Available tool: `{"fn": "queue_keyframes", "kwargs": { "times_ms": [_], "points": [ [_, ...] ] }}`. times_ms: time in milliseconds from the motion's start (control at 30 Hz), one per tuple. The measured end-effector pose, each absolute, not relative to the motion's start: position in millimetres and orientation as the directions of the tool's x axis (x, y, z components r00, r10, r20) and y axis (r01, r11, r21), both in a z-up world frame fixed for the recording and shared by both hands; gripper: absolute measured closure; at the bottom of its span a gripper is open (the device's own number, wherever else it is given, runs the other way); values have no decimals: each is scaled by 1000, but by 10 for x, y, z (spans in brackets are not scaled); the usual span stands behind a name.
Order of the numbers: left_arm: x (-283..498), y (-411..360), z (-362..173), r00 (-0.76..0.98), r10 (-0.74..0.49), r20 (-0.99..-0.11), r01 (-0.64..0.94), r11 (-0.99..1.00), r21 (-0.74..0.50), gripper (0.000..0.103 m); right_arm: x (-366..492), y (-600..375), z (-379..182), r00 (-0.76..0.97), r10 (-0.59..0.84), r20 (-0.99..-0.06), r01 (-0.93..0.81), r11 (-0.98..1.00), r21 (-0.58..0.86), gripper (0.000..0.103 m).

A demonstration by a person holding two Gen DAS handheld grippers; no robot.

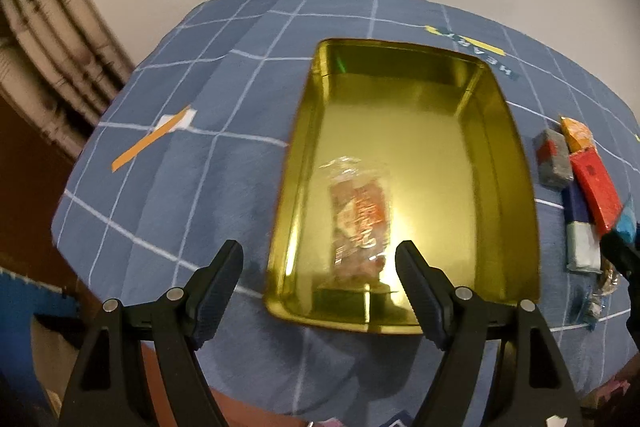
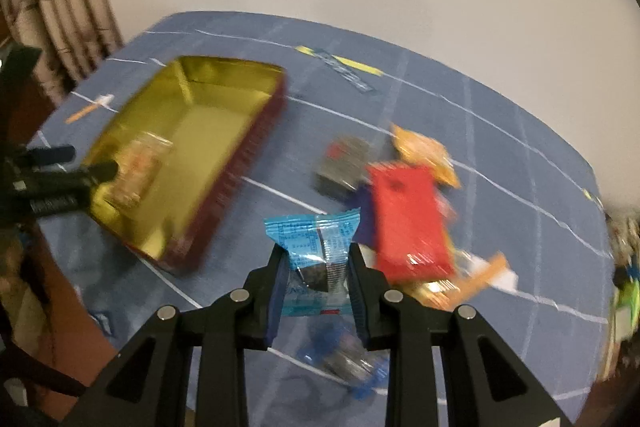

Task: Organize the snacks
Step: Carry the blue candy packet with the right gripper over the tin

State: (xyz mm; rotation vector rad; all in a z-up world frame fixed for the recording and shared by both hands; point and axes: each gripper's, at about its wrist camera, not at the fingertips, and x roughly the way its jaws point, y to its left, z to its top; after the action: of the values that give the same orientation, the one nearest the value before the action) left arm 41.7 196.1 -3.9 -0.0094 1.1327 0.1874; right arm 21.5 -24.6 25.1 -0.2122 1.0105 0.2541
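On the blue grid-patterned tablecloth point(image 1: 192, 187) sits a gold-lined rectangular tin point(image 1: 508, 163), its outer wall dark red in the right wrist view, with a clear-wrapped snack point(image 1: 358, 223) lying near its close end. To the right of the tin, a cluster of packets lies on the cloth: a red packet point(image 2: 408, 219) on top, a grey one point(image 2: 342, 163) and an orange one point(image 2: 424, 151) beyond it, and a blue-and-white bar point(image 1: 580, 231) beside them. The left gripper point(image 1: 320, 267) hangs above the tin's near rim, fingers spread wide with nothing between them. The right gripper point(image 2: 318, 267) is clamped on a light-blue wrapped snack point(image 2: 316, 239), lifted above the cloth between the tin and the cluster.
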Motion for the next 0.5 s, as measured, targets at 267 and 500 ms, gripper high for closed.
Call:
{"fn": "queue_keyframes", "kwargs": {
  "times_ms": [267,500],
  "points": [
    [331,2187,-37,401,171,-900,-235,969,79,27,357,334,260,485,191,-854,-412,911,-31,74],
    [294,2322,-37,394,183,-900,-286,956,70,27,440,720,210,461,225,-858,-469,883,-20,74]
  ]
}}
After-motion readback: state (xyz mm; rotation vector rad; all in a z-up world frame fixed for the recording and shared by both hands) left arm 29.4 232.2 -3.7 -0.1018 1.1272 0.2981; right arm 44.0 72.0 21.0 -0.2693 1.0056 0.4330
